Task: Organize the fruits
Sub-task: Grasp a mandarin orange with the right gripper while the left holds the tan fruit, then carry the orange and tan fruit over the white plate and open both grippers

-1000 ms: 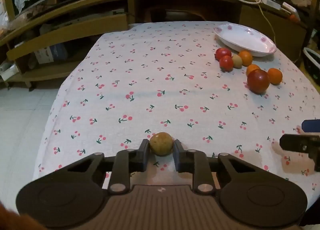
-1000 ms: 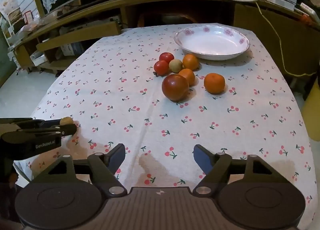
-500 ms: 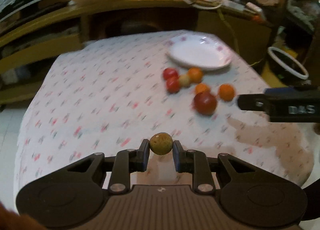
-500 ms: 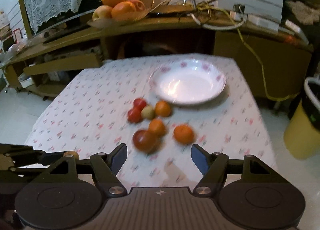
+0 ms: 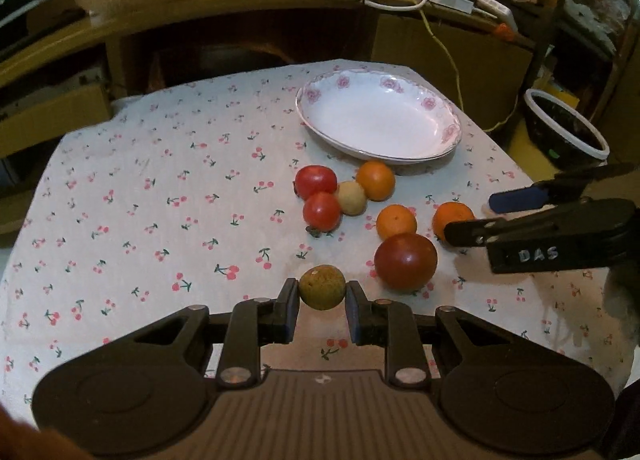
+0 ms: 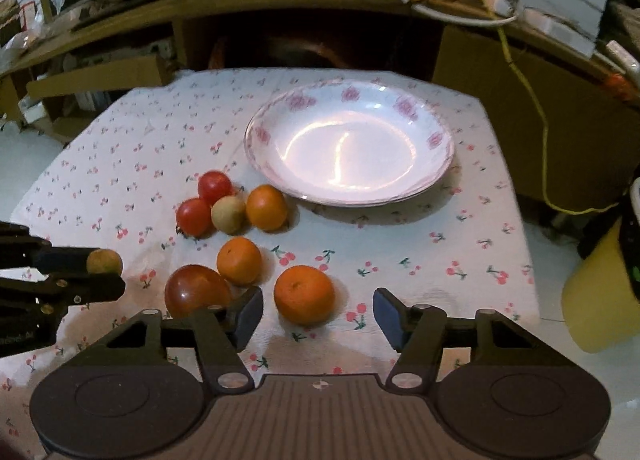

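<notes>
Cherry-print white tablecloth covers the tabletop, wooden shelving behind it. Left wrist view: my left gripper is clamped on a small round yellow-brown fruit, held above the cloth near the front edge. White shallow plate with pink flower rim sits toward the far right corner, nothing in it. In front of the plate, a cluster: two small red tomatoes, a pale beige round fruit touching them, and a small orange beside that. Closer to me, another orange, a large dark red tomato touching it, and a third orange partly behind my right gripper, which comes in from the right edge.

Right wrist view: right gripper has its jaws spread wide, holding nothing, with that third orange on the cloth just ahead between the fingertips. Dark red tomato sits at the left fingertip. Plate beyond, same cluster left of it. Left gripper shows at the left edge with the yellow-brown fruit pinched in it.
</notes>
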{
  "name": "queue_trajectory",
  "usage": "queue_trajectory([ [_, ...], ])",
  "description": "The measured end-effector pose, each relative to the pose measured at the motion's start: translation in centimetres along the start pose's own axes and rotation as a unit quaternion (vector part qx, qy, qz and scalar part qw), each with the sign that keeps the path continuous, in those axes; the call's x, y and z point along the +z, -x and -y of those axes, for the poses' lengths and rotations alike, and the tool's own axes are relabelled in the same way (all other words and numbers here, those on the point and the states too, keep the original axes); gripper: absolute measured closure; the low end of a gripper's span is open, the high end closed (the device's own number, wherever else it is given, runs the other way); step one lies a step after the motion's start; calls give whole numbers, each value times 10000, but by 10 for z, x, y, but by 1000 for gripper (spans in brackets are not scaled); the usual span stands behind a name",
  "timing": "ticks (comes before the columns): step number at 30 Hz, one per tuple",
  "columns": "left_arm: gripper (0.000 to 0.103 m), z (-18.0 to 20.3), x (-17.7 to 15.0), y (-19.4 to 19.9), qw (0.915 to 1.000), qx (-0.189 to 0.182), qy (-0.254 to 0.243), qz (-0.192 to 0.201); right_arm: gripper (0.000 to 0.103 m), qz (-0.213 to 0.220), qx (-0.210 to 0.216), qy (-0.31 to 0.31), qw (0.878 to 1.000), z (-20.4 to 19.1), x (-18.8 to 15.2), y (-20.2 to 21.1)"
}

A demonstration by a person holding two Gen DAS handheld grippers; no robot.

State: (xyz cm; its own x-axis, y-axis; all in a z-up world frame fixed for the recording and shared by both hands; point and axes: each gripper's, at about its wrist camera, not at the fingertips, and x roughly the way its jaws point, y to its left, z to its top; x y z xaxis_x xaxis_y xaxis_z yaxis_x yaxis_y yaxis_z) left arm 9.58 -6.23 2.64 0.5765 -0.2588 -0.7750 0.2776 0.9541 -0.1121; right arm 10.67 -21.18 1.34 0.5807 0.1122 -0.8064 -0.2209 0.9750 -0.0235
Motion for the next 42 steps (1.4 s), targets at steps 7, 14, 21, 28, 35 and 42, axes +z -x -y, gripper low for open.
queue_trajectory([
  [7, 73, 4, 5, -7, 9999, -86, -133, 57, 67, -232, 148, -20, 9996, -1, 7, -14],
  [14, 73, 6, 3, -22, 9998, -27, -175, -128, 66, -237, 135, 110, 9996, -4, 5, -15],
  [21, 73, 11, -1, -31, 9991, 66, -350, -212, 63, -241, 153, 120, 9995, -3, 7, -17],
  [28, 72, 12, 0, -32, 9987, 87, -452, -196, 67, -318, 169, 83, 9993, -2, 8, -16],
  [35, 73, 11, 5, -31, 9986, 94, -484, -190, 68, -253, 262, -11, 9993, -2, 11, -6],
  [42, 73, 12, 21, -24, 9995, 23, -315, 78, 68, -22, 348, -217, 9992, 4, 23, 4],
])
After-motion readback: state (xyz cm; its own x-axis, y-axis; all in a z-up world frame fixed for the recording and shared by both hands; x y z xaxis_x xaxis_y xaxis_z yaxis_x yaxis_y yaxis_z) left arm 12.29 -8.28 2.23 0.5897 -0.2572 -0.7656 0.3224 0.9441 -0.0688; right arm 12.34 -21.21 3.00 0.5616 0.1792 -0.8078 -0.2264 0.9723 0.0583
